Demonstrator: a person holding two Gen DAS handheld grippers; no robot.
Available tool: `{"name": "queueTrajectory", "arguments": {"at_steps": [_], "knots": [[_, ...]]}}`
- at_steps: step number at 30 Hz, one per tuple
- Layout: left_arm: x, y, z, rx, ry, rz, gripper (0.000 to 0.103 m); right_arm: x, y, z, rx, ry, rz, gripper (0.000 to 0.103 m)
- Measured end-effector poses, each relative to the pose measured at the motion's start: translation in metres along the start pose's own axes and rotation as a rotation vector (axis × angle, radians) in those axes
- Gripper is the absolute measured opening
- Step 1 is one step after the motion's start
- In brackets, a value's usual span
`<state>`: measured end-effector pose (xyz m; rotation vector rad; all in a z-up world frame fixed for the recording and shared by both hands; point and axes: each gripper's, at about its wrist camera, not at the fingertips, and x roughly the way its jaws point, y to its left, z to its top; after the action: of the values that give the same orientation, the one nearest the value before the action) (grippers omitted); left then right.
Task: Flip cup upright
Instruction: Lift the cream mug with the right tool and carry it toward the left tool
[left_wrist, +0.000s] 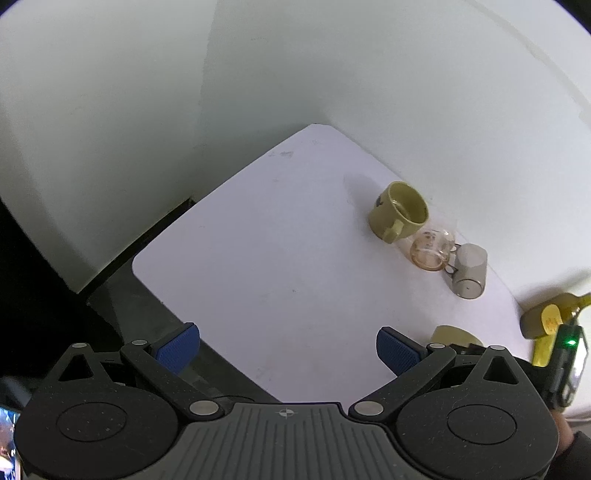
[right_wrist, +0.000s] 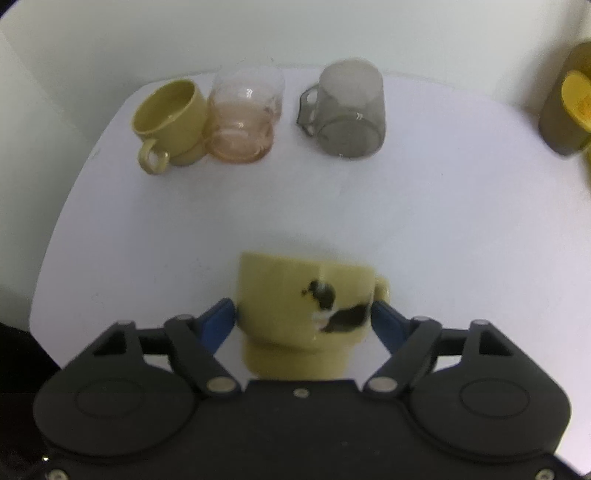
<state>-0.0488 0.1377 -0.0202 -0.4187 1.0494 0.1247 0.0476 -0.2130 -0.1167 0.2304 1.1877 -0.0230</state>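
Right gripper (right_wrist: 303, 317) clamped on pale yellow cup (right_wrist: 295, 299) with black print, over white table (right_wrist: 406, 206) near its front edge. Left gripper (left_wrist: 286, 347) spread wide, holding nothing.

Desk (right_wrist: 424, 206) middle open between near yellow cup (right_wrist: 295, 295) and far row: olive cup (right_wrist: 173, 118), pink glass (right_wrist: 243, 122), grey mug (right_wrist: 351, 114).

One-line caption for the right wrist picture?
Right gripper clamps a yellow cup above the white table.
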Motion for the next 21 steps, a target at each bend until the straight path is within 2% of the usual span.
{"name": "queueTrajectory", "arguments": {"at_steps": [3,8,12,15,17,21], "knots": [[0.001,0.001,-0.002,0.025,0.009,-0.007,0.103,0.001,0.015,-0.006,-0.011,-0.012,-0.027,0.079],[0.006,-0.003,-0.008,0.092,0.034,-0.011,0.103,0.002,0.034,-0.014,-0.002,0.003,-0.005,0.079],[0.013,-0.008,-0.016,0.143,0.054,-0.031,0.103,-0.001,0.051,-0.021,0.01,-0.005,-0.023,0.079],[0.017,-0.016,-0.023,0.191,0.048,-0.049,0.103,-0.017,0.052,-0.021,-0.005,-0.059,-0.02,0.086],[0.025,-0.025,-0.03,0.231,0.061,-0.087,0.103,-0.027,0.048,-0.021,-0.005,-0.077,-0.022,0.088],[0.039,-0.047,-0.046,0.291,0.066,-0.123,0.103,-0.059,0.021,-0.021,0.048,-0.115,0.006,0.093]]}}
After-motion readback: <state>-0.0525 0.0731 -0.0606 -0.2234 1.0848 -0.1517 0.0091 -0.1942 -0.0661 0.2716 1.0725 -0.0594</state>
